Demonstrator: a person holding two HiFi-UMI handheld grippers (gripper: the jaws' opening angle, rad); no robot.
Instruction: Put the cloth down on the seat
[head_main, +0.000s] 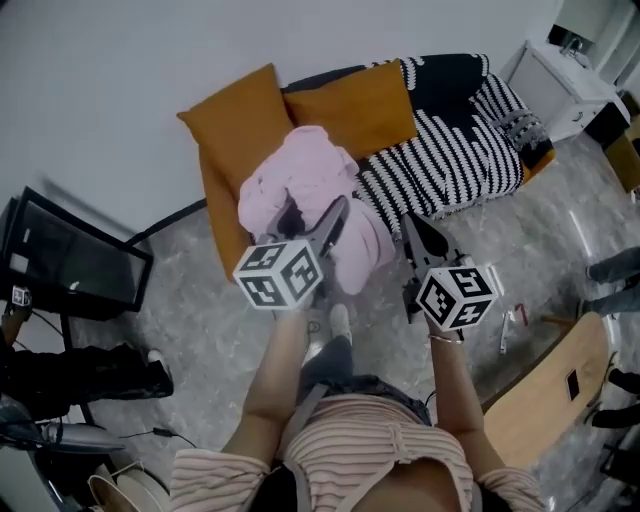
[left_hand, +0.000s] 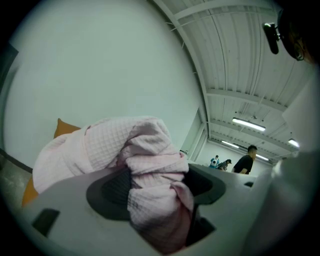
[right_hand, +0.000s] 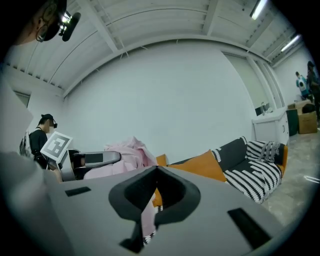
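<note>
A bunched pink waffle cloth (head_main: 300, 180) hangs over the orange sofa seat (head_main: 222, 225), with my left gripper (head_main: 338, 210) shut on it. In the left gripper view the cloth (left_hand: 150, 165) fills the space between the jaws and spills over them. My right gripper (head_main: 412, 225) is to the right of the cloth, apart from it; its jaws meet at the tip with nothing held. The right gripper view looks past the right gripper (right_hand: 155, 172) to the cloth (right_hand: 125, 155) and the left gripper (right_hand: 95, 159) at the left.
Two orange cushions (head_main: 360, 105) lean against the sofa back, and a black-and-white striped blanket (head_main: 450, 160) covers its right half. A dark screen (head_main: 70, 265) stands at the left, a white cabinet (head_main: 565, 85) at the far right and a wooden chair (head_main: 555, 380) close on the right.
</note>
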